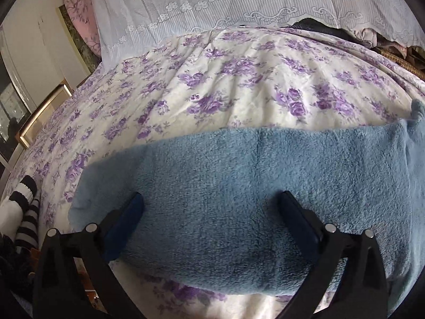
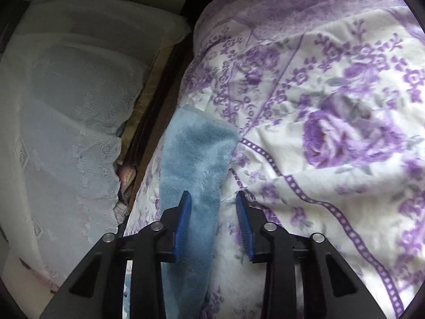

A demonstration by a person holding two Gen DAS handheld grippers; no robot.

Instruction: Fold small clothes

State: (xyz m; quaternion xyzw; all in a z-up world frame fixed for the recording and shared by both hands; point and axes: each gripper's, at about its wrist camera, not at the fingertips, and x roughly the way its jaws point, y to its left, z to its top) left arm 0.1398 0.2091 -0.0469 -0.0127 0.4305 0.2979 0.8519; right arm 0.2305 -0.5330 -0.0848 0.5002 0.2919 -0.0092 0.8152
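The left wrist camera looks forward and down between its gripper's fingers, close over the blue fleece garment, facing across the floral bedspread toward the lace curtain beyond it. The right wrist camera sits just as near above one narrow end of the garment, facing along the bedspread's edge. Both views share garment and bedspread.

Floral bedspread, white lace curtain
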